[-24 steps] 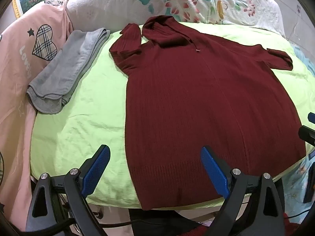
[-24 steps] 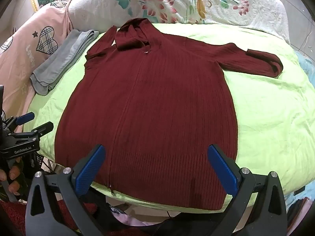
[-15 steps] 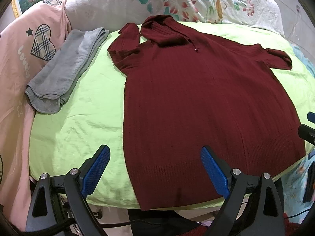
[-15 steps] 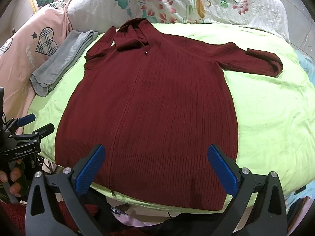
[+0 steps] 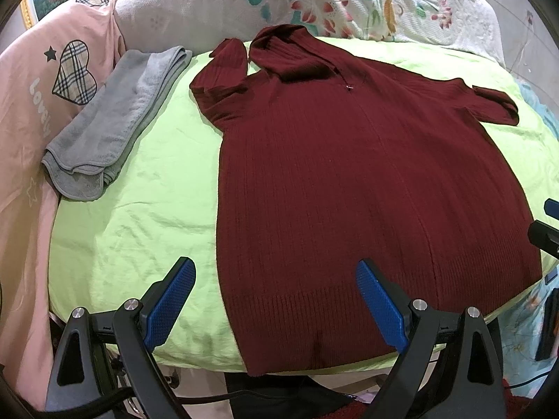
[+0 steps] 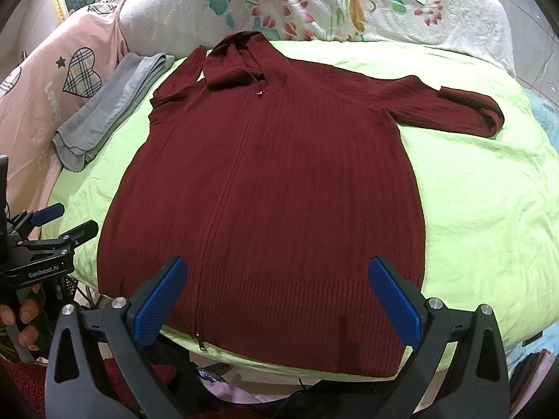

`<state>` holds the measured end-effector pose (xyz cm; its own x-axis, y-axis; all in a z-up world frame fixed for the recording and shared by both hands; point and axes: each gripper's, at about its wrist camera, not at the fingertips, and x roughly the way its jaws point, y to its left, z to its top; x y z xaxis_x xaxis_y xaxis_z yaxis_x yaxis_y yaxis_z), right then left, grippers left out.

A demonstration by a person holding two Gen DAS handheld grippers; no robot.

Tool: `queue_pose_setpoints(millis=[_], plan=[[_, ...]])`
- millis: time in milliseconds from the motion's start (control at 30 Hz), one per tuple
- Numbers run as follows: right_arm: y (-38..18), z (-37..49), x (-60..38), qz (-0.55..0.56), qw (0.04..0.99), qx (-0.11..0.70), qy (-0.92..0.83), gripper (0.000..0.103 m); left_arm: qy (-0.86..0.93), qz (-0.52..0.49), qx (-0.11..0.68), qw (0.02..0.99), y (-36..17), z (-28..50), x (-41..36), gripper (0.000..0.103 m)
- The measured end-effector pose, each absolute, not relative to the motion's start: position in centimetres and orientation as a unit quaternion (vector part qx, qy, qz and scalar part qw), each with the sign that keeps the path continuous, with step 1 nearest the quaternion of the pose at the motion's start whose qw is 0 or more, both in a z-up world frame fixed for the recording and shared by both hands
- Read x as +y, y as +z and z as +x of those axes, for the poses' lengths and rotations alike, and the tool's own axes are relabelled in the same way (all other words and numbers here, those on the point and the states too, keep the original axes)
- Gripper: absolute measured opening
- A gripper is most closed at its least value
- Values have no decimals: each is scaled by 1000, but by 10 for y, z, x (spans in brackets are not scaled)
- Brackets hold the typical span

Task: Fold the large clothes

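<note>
A dark red ribbed hooded zip cardigan (image 5: 353, 181) lies flat, front up, on a lime-green sheet (image 5: 139, 209); it also shows in the right wrist view (image 6: 279, 188). Its hood is at the far end and its hem is at the near edge. One sleeve (image 6: 454, 108) stretches to the right; the other (image 5: 223, 66) is bent up beside the hood. My left gripper (image 5: 274, 279) is open and empty above the hem's left corner. My right gripper (image 6: 277, 279) is open and empty above the hem's middle.
A folded grey towel (image 5: 111, 122) lies left of the cardigan. A pink garment with a plaid heart (image 5: 38, 80) is at the far left. A floral quilt (image 5: 314, 0) is piled behind. The bed's near edge (image 6: 314, 370) drops off below the hem.
Both grippers have stayed open. The views shifted only slightly; the cardigan has not moved.
</note>
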<state>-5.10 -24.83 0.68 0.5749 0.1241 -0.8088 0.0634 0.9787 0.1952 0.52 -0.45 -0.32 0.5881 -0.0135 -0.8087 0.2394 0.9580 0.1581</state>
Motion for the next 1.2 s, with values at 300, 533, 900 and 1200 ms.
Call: queue_pose_setpoints(millis=[300,533,900,1200], plan=[[5,-49,-245,106,881,461,20,103,-75,122,457,878,-5,8,1,94],[4,-48,-244,110,880,461,20,103,-82,113,468,873,-7,11,1,94],[-1,-42,-252,127,877,462,20,103,-81,99,471,873,-18,21,0,94],[-8,-36,-261,143,876,461,18,103,-89,107,470,871,-23,35,-9,93]])
